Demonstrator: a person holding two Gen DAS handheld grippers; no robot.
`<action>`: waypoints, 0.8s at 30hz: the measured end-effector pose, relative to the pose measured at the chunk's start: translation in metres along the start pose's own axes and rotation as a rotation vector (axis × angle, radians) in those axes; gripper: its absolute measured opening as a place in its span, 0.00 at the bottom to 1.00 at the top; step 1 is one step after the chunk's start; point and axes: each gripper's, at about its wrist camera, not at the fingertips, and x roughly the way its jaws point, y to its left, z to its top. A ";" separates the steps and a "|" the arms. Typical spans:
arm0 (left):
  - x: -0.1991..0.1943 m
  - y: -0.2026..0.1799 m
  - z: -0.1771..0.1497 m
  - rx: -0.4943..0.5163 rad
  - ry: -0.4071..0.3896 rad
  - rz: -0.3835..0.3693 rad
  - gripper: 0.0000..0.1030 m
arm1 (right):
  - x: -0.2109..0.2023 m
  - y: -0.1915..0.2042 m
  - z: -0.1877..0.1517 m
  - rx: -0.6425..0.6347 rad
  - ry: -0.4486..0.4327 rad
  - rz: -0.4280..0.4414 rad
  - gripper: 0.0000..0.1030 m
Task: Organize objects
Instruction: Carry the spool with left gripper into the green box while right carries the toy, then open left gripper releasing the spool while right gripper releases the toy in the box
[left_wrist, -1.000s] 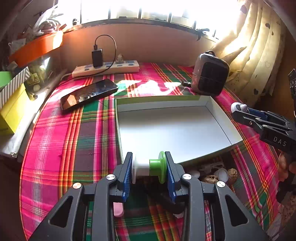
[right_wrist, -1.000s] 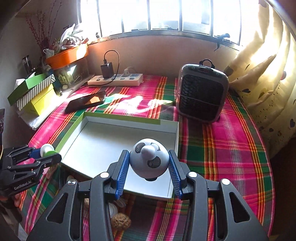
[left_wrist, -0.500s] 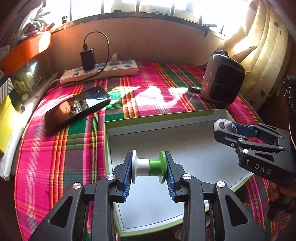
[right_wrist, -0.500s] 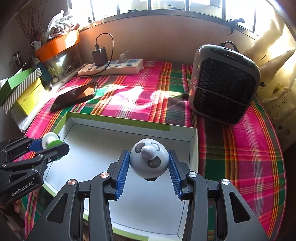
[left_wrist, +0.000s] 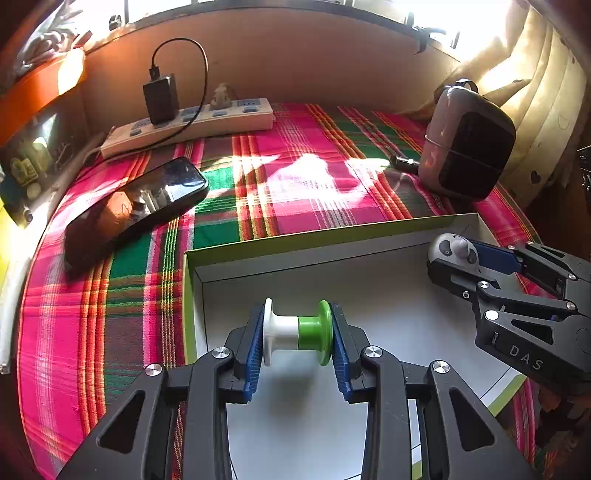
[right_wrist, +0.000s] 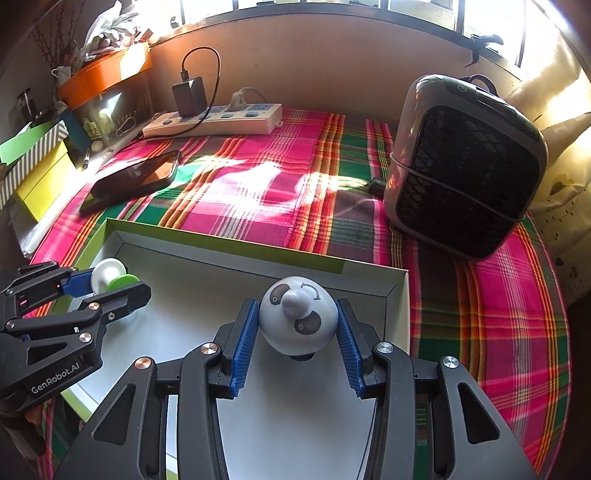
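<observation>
My left gripper (left_wrist: 297, 334) is shut on a white-and-green spool (left_wrist: 297, 332), held sideways between the blue pads above the left part of a shallow white box with a green rim (left_wrist: 188, 266). My right gripper (right_wrist: 297, 321) is shut on a grey round toy head with a nose and dark eye patches (right_wrist: 298, 314), above the right part of the same box (right_wrist: 397, 295). Each gripper shows in the other's view: the right gripper (left_wrist: 456, 253) at the box's right side, the left gripper (right_wrist: 110, 282) at its left side. The box floor under both is bare.
The box lies on a pink-and-green plaid cloth (left_wrist: 314, 199). A black phone (left_wrist: 133, 206) lies to the far left, a power strip with a charger (left_wrist: 188, 125) along the back wall, a grey heater (right_wrist: 465, 166) at the far right. Stacked boxes (right_wrist: 33, 166) stand at the left edge.
Both grippers moved forward and down from the box's near edge to over its inside, each keeping its object. Small items by the near edge dropped out of view.
</observation>
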 end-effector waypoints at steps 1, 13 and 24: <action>0.000 -0.001 0.000 0.006 -0.004 0.004 0.30 | 0.001 0.000 0.000 0.000 0.002 -0.004 0.42; 0.006 -0.005 0.002 0.034 -0.006 0.032 0.30 | 0.012 0.000 0.000 -0.008 0.025 -0.021 0.42; 0.005 -0.003 0.003 0.031 -0.009 0.032 0.36 | 0.012 0.002 0.000 -0.011 0.023 -0.027 0.42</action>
